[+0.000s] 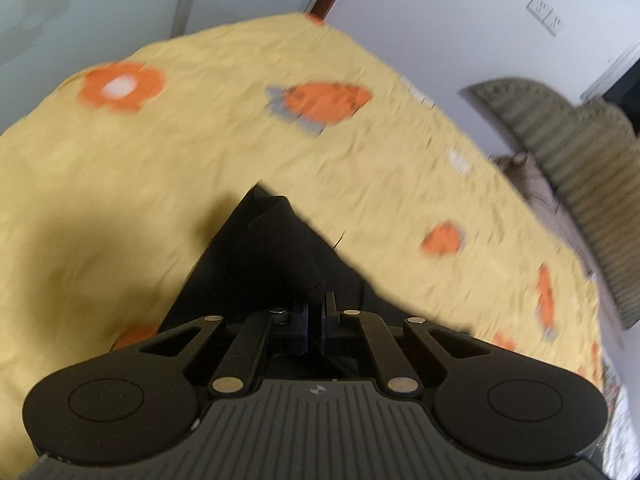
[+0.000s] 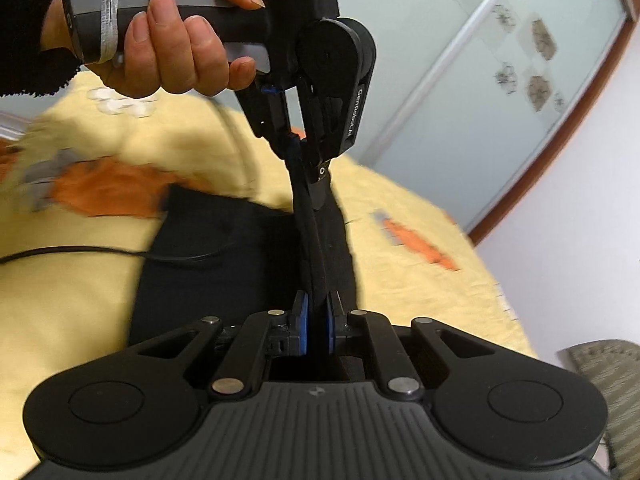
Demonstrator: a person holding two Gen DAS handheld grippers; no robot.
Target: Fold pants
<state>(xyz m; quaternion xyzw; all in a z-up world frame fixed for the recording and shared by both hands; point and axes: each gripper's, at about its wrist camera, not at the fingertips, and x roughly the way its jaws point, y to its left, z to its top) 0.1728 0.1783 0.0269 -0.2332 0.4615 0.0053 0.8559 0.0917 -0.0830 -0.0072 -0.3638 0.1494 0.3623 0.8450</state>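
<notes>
- Holding black pants between them, both grippers were closed on the cloth above a yellow sheet with orange prints.
- The right gripper had its blue pads pressed on a thick rolled edge of the pants, which ran up as a tight band to the left gripper.
- In the right wrist view the left gripper pinched the upper end of that band; its fingertips were partly hidden by the cloth and its own black frame.
- A hand held the grey handle of the left gripper; the sleeve was cut off at the left edge.
- The rest of the pants lay on the sheet below, dark and without detail, so folds and legs were hard to make out.
- A thin black cable lay across the sheet and onto the pants.
- In the left wrist view the left gripper was closed on a black bunch of the pants; the cloth hung down as a triangle and hid the sheet under it.
- That view was blurred, so the prints had soft edges.
- A green ribbed cushion at the right was cut off by the edge.
</notes>
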